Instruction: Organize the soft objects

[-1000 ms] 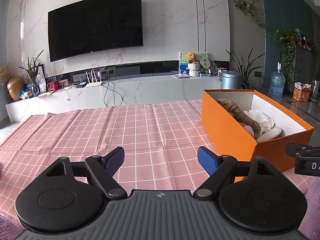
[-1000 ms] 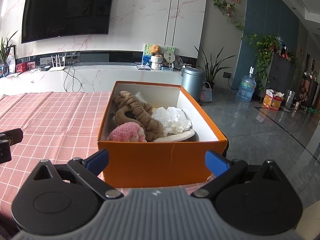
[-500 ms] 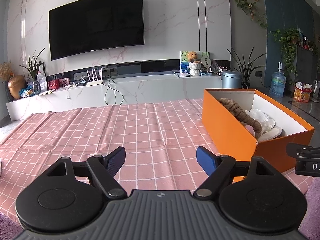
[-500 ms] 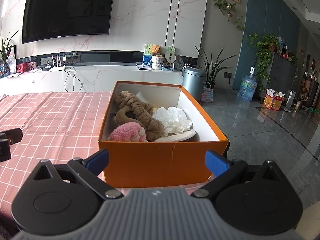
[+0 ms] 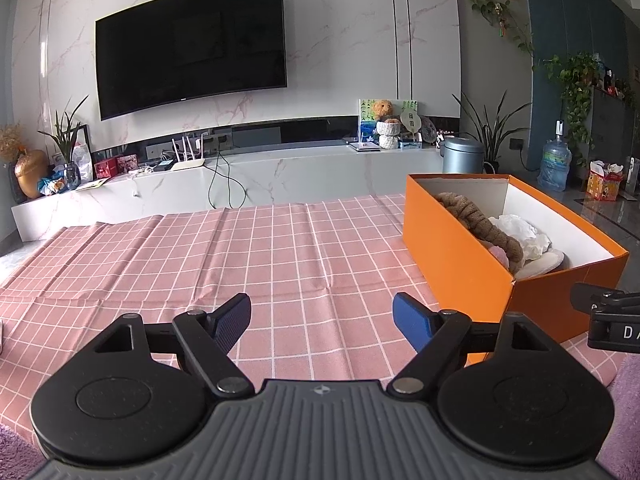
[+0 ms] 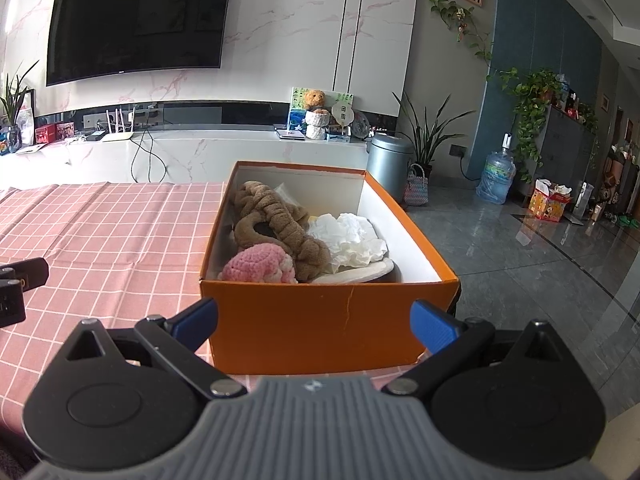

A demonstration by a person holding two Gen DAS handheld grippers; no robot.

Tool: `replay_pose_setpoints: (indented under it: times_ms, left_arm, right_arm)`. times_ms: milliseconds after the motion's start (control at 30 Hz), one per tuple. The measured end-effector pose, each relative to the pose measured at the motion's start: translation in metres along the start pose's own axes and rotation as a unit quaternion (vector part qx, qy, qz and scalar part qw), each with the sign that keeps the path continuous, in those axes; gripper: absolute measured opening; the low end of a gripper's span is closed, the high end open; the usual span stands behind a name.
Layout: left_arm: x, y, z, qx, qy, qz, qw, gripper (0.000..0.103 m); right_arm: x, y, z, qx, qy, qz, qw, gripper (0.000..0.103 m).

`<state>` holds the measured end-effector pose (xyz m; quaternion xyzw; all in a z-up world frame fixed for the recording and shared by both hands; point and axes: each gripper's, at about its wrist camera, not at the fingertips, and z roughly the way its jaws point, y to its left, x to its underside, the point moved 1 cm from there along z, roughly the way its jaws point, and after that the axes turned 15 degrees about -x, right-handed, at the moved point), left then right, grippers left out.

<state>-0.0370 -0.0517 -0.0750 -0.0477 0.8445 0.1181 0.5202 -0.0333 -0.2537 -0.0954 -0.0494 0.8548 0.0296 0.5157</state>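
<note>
An orange box (image 6: 320, 320) stands on the pink checked cloth (image 6: 100, 232) at the table's right end; it also shows in the left wrist view (image 5: 452, 248). It holds a brown scrunched band (image 6: 280, 224), a pink knitted ball (image 6: 258, 266), white crumpled fabric (image 6: 352, 240) and a pale flat pad (image 6: 356, 276). My right gripper (image 6: 316, 318) is open and empty in front of the box's near wall. My left gripper (image 5: 322, 318) is open and empty over bare cloth (image 5: 240, 260), left of the box.
A white TV bench (image 5: 240, 176) with a router, cables and ornaments runs behind the table. A grey bin (image 6: 388, 164), plants and a water bottle (image 6: 496, 176) stand on the tiled floor to the right. Purple carpet (image 5: 628, 400) lies beside the table's near edge.
Both grippers have stayed open and empty, with only a slight drift of view. The box and its contents have not moved.
</note>
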Motion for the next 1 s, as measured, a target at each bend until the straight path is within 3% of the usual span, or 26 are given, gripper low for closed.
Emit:
replay_pose_setpoints:
  times_ms: [1000]
  left_arm:
    - [0.0074,-0.0012,0.0012,0.002,0.005,0.003,1.0000,0.095]
  right_arm:
    - [0.0013,0.0002,0.0022,-0.001,0.002,0.001,1.000,0.100]
